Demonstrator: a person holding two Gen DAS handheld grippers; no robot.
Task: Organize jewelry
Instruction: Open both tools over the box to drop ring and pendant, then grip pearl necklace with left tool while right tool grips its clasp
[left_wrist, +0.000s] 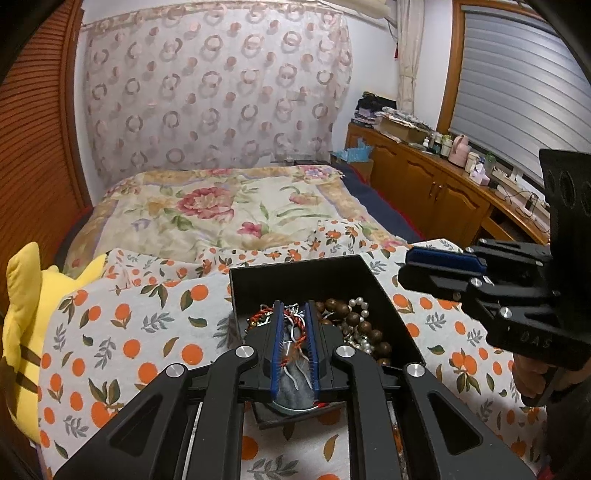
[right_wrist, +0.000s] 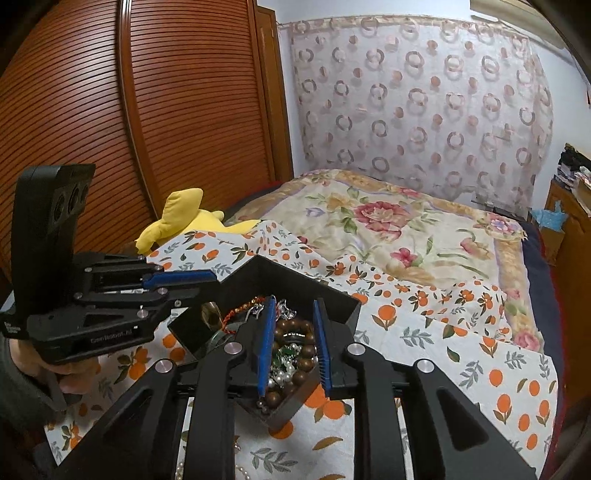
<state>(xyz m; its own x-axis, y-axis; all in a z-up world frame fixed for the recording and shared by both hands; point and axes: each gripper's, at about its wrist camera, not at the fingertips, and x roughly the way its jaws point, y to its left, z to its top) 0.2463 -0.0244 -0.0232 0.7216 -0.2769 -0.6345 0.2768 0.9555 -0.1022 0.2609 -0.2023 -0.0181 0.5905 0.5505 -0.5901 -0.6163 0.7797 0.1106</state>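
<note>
Bed (left_wrist: 221, 206) under orange-print cloth (left_wrist: 122, 332), then open black box (left_wrist: 295, 275) on it, holding brown wooden beads (left_wrist: 345, 310), white pearls (left_wrist: 360, 304), red cords: mostly gathered, still tangled. Left gripper (left_wrist: 293, 345) and right gripper (right_wrist: 293, 347) above box, jaws slightly spread, pinching nothing.

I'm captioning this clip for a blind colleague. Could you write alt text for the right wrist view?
The right gripper hangs over an open black box of tangled jewelry, its blue-padded fingers slightly apart above a brown bead bracelet and pearls, gripping nothing. The box sits on an orange-print cloth on a bed, with the left gripper at the box's left edge.
</note>
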